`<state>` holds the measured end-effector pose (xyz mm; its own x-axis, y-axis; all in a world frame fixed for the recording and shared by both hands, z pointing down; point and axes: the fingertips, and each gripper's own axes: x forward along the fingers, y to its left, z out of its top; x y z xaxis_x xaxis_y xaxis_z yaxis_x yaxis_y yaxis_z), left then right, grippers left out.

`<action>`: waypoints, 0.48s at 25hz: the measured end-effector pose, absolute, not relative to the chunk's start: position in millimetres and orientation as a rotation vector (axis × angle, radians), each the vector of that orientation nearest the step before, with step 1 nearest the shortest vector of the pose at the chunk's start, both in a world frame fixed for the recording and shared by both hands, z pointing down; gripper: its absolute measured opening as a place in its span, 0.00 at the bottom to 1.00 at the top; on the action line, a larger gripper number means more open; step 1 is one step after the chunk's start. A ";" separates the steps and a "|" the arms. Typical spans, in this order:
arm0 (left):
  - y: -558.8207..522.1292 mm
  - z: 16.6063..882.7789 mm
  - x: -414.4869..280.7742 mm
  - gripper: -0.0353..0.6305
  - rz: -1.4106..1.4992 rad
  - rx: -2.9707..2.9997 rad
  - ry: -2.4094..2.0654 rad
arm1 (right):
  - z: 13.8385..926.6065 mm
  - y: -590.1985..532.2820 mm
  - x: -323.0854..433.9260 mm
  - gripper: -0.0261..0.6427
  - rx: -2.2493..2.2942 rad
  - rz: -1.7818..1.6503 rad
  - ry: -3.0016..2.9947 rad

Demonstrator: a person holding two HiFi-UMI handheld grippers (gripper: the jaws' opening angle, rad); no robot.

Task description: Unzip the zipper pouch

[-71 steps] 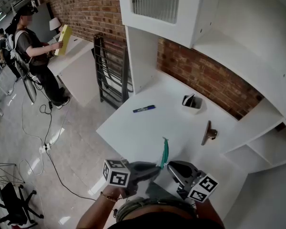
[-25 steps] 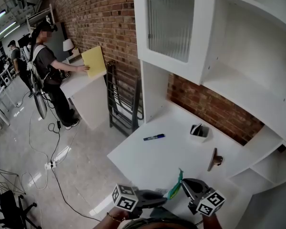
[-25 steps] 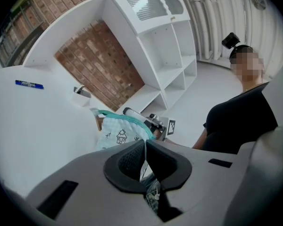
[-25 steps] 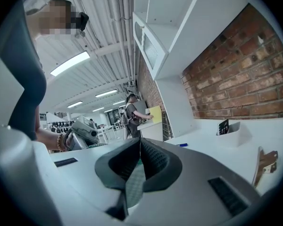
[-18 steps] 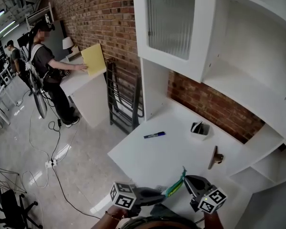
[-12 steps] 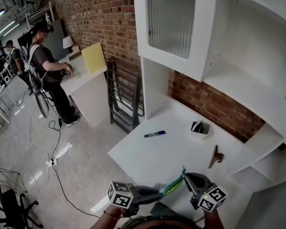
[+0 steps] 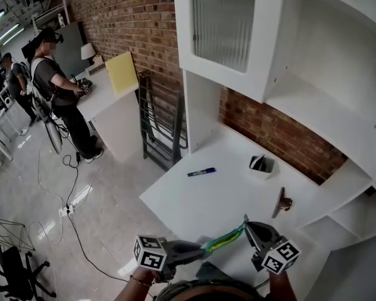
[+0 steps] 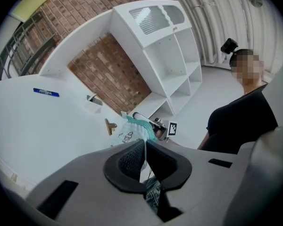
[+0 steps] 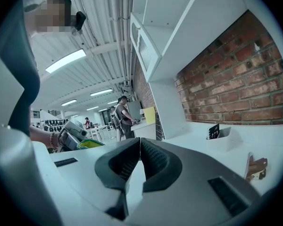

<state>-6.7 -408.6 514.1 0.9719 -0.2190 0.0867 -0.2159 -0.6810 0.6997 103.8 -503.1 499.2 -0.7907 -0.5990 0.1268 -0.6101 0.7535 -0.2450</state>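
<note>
Keeping the teal-green fabric zipper pouch taut, draw its ends apart along the zipper. Your left gripper and right gripper each clamp one end.

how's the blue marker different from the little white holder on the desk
The blue marker is slim and dark and lies flat; the white holder is boxy and pale, stands upright and has something dark in it. The marker lies out in the open part of the desk; the holder sits farther back, close to the brick wall. Both rest on the same white desk, apart from each other.
</note>
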 end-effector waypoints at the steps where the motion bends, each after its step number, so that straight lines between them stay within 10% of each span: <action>1: -408.8 514.7 -6.6 0.07 -0.003 2.338 -0.303 | 498.4 -503.7 103.8 0.04 1.001 0.417 -2.899; 12: -413.5 515.4 -13.1 0.07 -0.016 2.318 -0.317 | 499.5 -509.0 115.0 0.05 1.061 0.418 -2.879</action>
